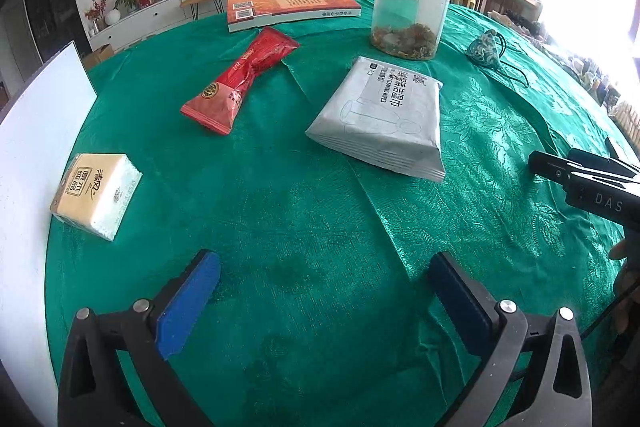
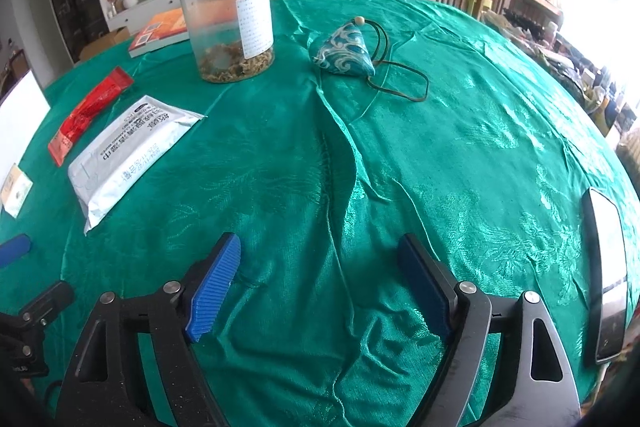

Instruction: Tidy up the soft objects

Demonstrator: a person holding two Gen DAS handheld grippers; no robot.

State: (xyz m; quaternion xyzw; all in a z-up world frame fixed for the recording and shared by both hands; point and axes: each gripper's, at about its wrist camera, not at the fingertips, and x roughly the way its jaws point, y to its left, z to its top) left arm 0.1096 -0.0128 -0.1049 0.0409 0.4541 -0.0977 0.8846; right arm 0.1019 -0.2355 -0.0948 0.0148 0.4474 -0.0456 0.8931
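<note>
- One green patterned tablecloth (image 1: 300,227) is spread, with creases, over the table; everything else is laid on it.
- One white upright board (image 1: 36,131) is seen at the left edge of the cloth.
- One orange-covered book (image 1: 292,7) is laid flat at the far side, beside the jar.
- One clear plastic jar with a black lid (image 1: 410,7) is stood upright, with dried bits at its bottom.
- One grey-white soft pack of wet wipes (image 1: 380,119) is laid flat near the middle, in front of the jar.
- One red foil packet (image 1: 240,83) is laid to the left of the wipes, apart from them.
- One beige pocket tissue pack (image 1: 96,195) is laid just beside the white board.
- One teal patterned fabric pouch with a dark cord (image 2: 344,53) is laid to the right of the jar.
- Two tongs are counted: the left gripper (image 1: 320,287) and the right gripper (image 2: 320,283) are both held wide apart above bare cloth, with nothing gripped between the blue pads (image 1: 192,303).
</note>
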